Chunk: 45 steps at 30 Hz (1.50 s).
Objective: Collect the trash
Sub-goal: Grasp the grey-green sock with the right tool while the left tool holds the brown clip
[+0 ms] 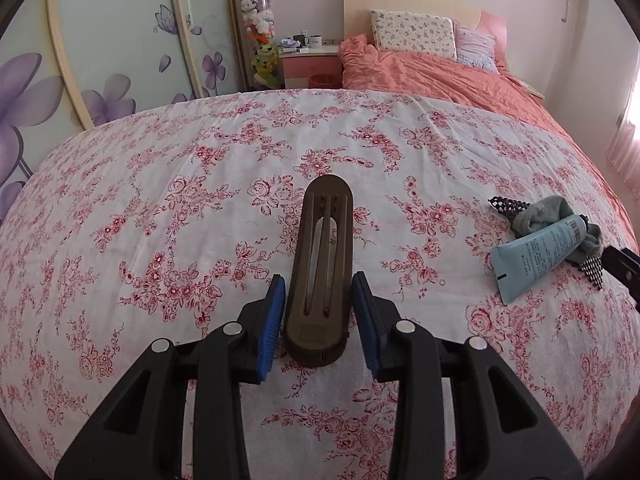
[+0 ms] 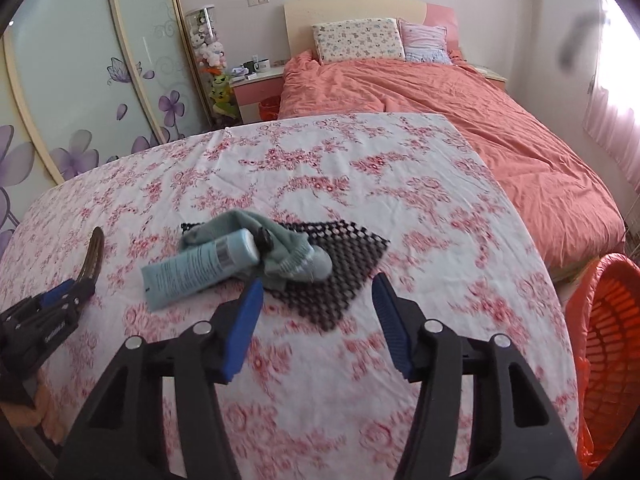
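A brown oblong slotted piece [image 1: 320, 272] lies on the floral cloth between the blue pads of my left gripper [image 1: 320, 282]; the pads stand beside it with small gaps, open. It also shows in the right wrist view [image 2: 94, 254], with my left gripper [image 2: 60, 292] at it. A light blue tube [image 2: 200, 266], a grey-green sock [image 2: 296, 256] and a black mesh mat [image 2: 340, 276] lie together just beyond my right gripper [image 2: 318, 284], which is open and empty. The tube also shows in the left wrist view [image 1: 540, 254].
An orange basket [image 2: 612, 344] stands off the table's right edge. A bed with an orange duvet [image 2: 480, 120] lies beyond the table. A pink nightstand [image 1: 312, 64] and wardrobe doors [image 1: 100, 60] are at the back left.
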Each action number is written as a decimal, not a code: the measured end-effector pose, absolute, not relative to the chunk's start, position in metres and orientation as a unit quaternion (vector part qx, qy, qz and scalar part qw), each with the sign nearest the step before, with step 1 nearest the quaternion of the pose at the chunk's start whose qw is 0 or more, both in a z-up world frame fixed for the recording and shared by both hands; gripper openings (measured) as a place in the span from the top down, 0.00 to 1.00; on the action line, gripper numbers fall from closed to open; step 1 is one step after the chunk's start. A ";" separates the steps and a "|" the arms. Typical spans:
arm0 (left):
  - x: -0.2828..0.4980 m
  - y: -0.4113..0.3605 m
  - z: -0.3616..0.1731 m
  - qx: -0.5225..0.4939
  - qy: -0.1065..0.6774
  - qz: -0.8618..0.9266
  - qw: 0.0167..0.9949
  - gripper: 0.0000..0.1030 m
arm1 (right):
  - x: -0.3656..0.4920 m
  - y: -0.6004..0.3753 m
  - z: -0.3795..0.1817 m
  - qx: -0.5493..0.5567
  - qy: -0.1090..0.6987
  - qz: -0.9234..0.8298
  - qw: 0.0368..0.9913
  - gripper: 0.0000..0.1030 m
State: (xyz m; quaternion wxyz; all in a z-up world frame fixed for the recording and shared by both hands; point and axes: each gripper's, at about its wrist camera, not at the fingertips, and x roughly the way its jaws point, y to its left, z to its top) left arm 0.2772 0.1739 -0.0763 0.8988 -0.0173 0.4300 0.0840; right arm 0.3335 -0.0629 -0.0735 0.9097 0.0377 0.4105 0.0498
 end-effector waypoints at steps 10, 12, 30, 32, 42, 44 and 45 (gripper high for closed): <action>0.277 0.173 -0.077 -0.021 0.430 0.082 0.899 0.65 | 0.326 -0.069 -0.072 0.058 0.402 0.055 0.912 0.92; 0.277 0.173 -0.077 -0.021 0.430 0.082 0.899 0.65 | 0.312 -0.080 -0.065 0.060 0.393 0.047 0.916 0.92; 0.279 0.174 -0.077 -0.016 0.430 0.085 0.899 0.65 | 0.246 -0.095 -0.071 0.027 0.422 0.074 0.903 0.62; 0.279 0.174 -0.077 -0.016 0.430 0.085 0.899 0.64 | 0.248 -0.094 -0.070 0.029 0.419 0.069 0.905 0.62; 0.279 0.174 -0.077 -0.014 0.430 0.086 0.899 0.64 | 0.263 -0.105 -0.073 0.049 0.416 0.039 0.907 0.64; 0.279 0.174 -0.077 -0.015 0.430 0.086 0.899 0.64 | 0.265 -0.110 -0.076 0.057 0.419 0.033 0.906 0.64; 0.279 0.174 -0.077 -0.014 0.430 0.086 0.899 0.64 | 0.266 -0.111 -0.078 0.059 0.423 0.037 0.903 0.64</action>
